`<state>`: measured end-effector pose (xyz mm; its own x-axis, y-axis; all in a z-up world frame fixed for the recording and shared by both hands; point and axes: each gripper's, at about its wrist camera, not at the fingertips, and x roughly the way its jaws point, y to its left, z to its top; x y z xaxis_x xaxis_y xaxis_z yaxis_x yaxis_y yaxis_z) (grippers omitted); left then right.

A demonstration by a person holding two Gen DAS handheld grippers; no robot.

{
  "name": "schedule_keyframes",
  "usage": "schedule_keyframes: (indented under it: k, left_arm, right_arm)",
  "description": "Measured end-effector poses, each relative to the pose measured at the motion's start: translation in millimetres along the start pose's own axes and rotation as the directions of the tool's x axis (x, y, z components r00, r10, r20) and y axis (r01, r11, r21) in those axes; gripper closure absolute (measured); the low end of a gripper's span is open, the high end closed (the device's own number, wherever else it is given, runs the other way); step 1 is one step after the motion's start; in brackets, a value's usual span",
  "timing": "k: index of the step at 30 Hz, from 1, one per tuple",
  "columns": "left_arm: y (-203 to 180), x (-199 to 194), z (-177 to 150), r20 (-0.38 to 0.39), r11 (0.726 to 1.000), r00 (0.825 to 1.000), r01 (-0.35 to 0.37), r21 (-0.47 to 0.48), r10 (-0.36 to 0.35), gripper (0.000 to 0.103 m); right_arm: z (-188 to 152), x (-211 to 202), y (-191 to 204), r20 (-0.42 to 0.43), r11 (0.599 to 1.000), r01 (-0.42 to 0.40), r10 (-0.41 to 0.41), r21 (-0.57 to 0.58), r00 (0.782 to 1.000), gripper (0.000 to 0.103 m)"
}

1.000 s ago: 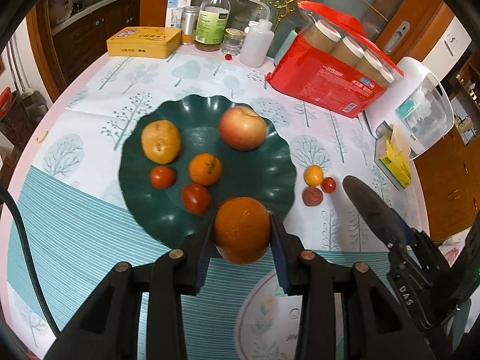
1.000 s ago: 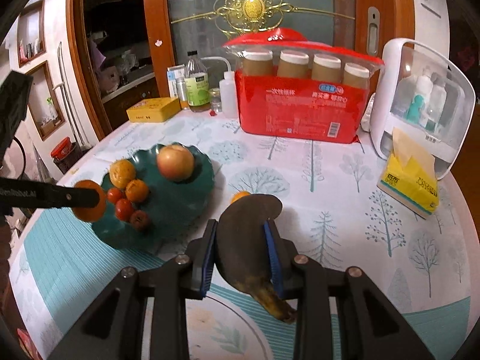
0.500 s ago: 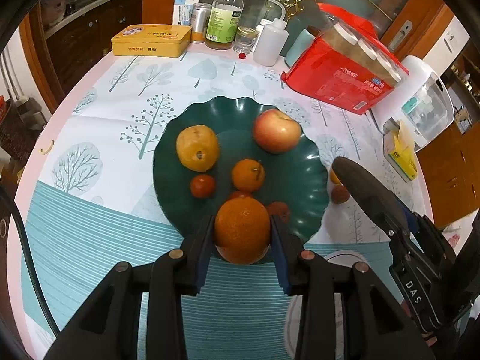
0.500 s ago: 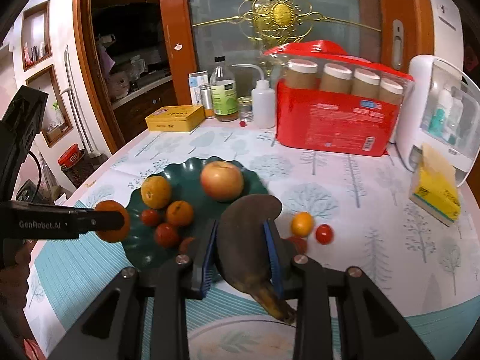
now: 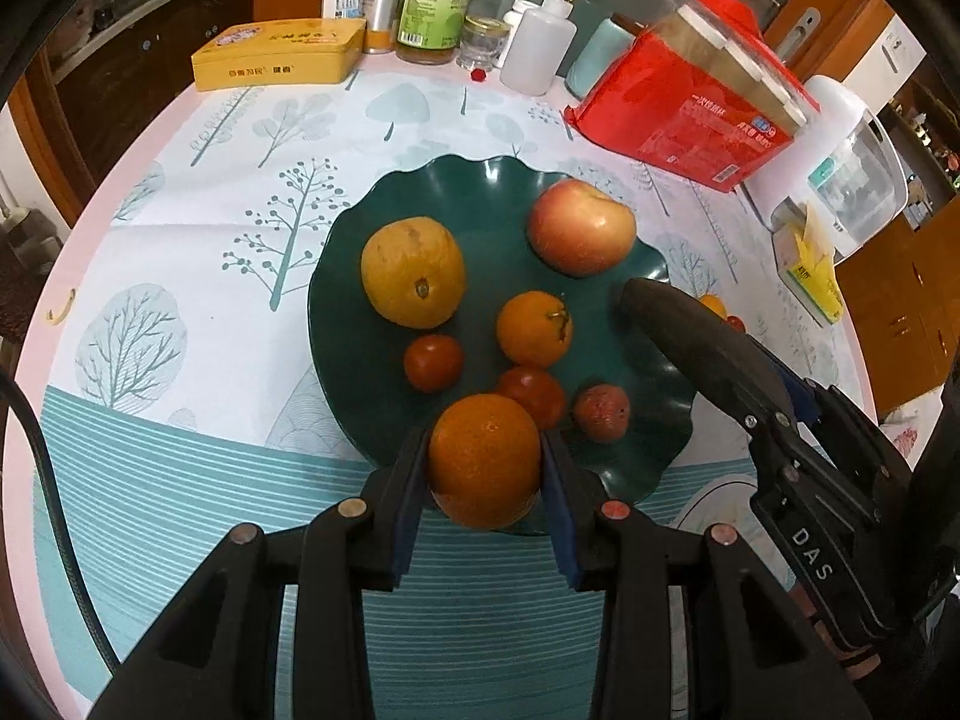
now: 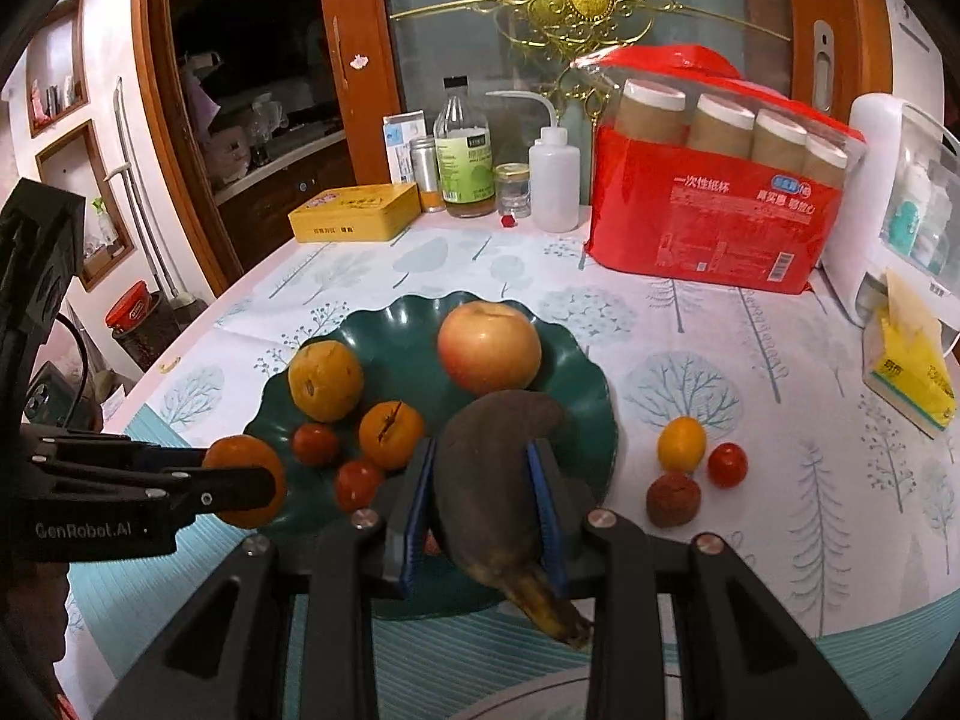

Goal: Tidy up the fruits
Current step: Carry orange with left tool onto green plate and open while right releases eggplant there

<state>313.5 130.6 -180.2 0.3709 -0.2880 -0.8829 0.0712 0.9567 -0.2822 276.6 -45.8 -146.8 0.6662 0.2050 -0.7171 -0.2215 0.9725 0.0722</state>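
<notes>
A dark green wavy plate [image 5: 480, 192] [image 6: 594, 396] holds an apple [image 5: 581, 234] [image 6: 489, 349], a yellow pear [image 5: 413, 271] [image 6: 325, 373], a small orange [image 5: 534, 329] [image 6: 391, 435], two tomatoes and a reddish lychee [image 5: 601, 411]. My left gripper [image 5: 485, 468] is shut on a large orange [image 5: 485, 459] [image 6: 246, 483] above the plate's near rim. My right gripper [image 6: 483, 480] is shut on a blackened banana [image 6: 498, 480] [image 5: 690, 336] over the plate's right side. On the cloth to the right lie a kumquat [image 6: 681, 443], a cherry tomato [image 6: 727, 464] and a brown lychee [image 6: 673, 499].
At the back stand a red pack of paper cups [image 6: 714, 228], a yellow tin [image 6: 354, 213], bottles [image 6: 463, 156] and a squeeze bottle [image 6: 555, 183]. A white box [image 6: 900, 204] and yellow tissue pack [image 6: 909, 378] sit at the right edge.
Both grippers have moved in over the plate with their fruit. The orange now hangs above the near rim, and the banana has come leftward from the loose fruits to above the plate.
</notes>
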Motion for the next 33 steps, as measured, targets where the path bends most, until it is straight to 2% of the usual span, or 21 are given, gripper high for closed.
schedule_keyframes:
  k: [4, 20, 26, 29, 31, 33]
  left_arm:
    - [4, 8, 1, -0.009, 1.0, 1.0, 0.002, -0.003, -0.002, 0.068]
    - [9, 31, 5, -0.038, 1.0, 0.999, -0.019, 0.002, 0.019, 0.068]
    - [8, 25, 3, -0.034, 1.0, 0.999, -0.018, 0.01, 0.018, 0.066]
    - [8, 19, 2, -0.02, 1.0, 0.999, -0.027, 0.013, 0.027, 0.06]
    - [6, 13, 1, -0.011, 0.999, 0.999, -0.03, 0.014, 0.03, 0.051]
    - [5, 6, -1, -0.002, 0.999, 0.999, -0.033, 0.014, 0.033, 0.049]
  right_arm:
    - [-2, 11, 1, -0.013, 1.0, 0.013, -0.013, 0.006, 1.0, 0.072]
    - [-11, 32, 22, -0.059, 1.0, -0.029, 0.029, 0.012, 0.998, 0.068]
    - [-12, 31, 21, -0.08, 0.999, -0.035, 0.038, 0.04, 0.996, 0.052]
    - [-13, 26, 17, -0.081, 0.997, -0.033, 0.039, 0.068, 0.996, 0.047]
    - [-13, 22, 14, -0.079, 0.996, -0.035, 0.041, 0.085, 0.996, 0.046]
    - [-14, 17, 11, -0.08, 0.995, -0.033, 0.041, 0.093, 0.996, 0.045]
